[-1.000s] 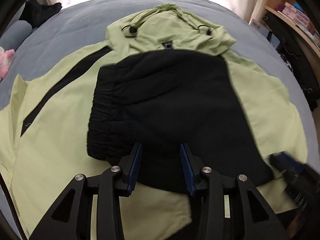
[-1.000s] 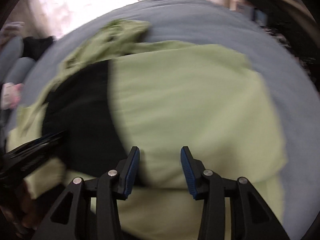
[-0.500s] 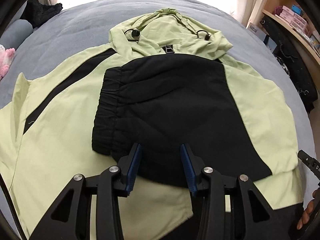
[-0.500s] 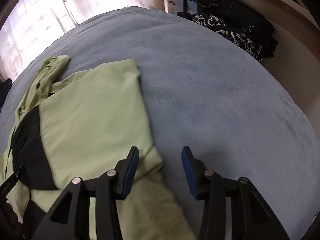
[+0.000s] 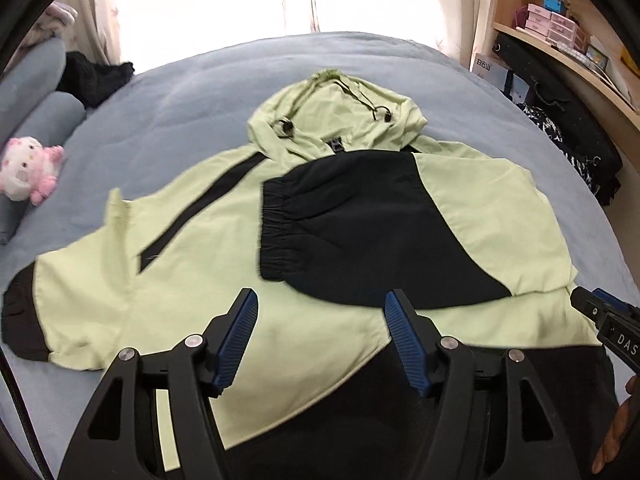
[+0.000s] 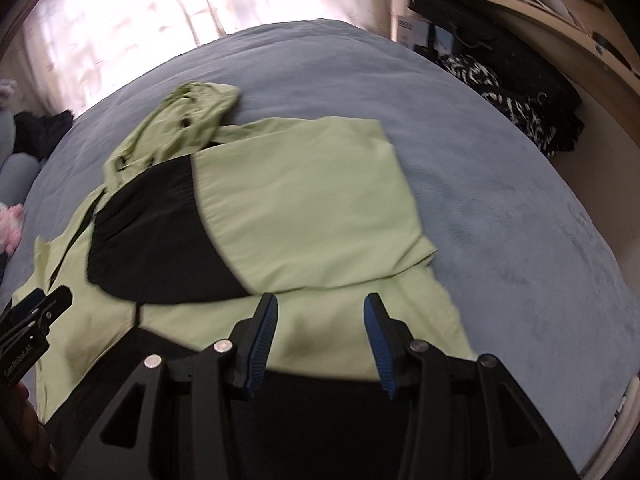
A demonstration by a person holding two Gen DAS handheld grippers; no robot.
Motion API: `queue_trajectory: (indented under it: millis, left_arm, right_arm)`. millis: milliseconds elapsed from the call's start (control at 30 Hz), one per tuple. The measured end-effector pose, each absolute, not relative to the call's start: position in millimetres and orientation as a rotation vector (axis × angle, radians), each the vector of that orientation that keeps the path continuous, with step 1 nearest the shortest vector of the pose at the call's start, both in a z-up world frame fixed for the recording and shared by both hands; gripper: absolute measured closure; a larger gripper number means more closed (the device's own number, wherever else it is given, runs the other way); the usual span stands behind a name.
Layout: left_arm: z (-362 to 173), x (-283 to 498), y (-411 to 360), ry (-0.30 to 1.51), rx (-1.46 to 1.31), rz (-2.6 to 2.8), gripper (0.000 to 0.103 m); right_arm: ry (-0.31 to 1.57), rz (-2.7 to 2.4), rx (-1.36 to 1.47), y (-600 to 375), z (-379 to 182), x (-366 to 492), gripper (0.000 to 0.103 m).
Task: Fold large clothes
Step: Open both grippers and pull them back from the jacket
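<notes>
Left wrist view now sits farther back from the hoodie point(image 5: 208, 248), left gripper point(image 5: 318, 336) and right gripper point(image 6: 320, 332) both apart, empty

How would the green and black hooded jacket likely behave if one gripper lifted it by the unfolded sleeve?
The jacket would probably drape limply: it lies flat with soft wrinkles on the bed. Its thin fabric looks light, perhaps slippery. The folded sleeve would likely slide open, since nothing pins it.

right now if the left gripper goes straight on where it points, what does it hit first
Most likely the folded-over black sleeve of the green jacket, just past the open left gripper; depth is hard to judge.
</notes>
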State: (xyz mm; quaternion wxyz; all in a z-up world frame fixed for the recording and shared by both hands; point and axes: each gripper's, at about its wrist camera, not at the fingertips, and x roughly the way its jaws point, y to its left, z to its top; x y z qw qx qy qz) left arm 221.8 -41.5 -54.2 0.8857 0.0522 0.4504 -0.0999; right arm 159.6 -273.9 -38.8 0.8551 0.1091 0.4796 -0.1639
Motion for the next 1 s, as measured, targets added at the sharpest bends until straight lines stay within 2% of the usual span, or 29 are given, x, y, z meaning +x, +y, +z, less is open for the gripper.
queue_trajectory:
  millis: [533, 1000]
  left_arm:
    - [-10.6, 135.8, 21.3, 0.861, 0.129, -0.184, 0.036]
    - [17.6, 97.6, 99.1, 0.789, 0.108, -0.145, 0.032]
  right_arm:
    - [1.017, -0.254, 0.174, -177.2, -9.1, 117.8, 0.058]
    - [0.982, -0.159, 0.126, -84.0, 19.1, 106.0, 0.058]
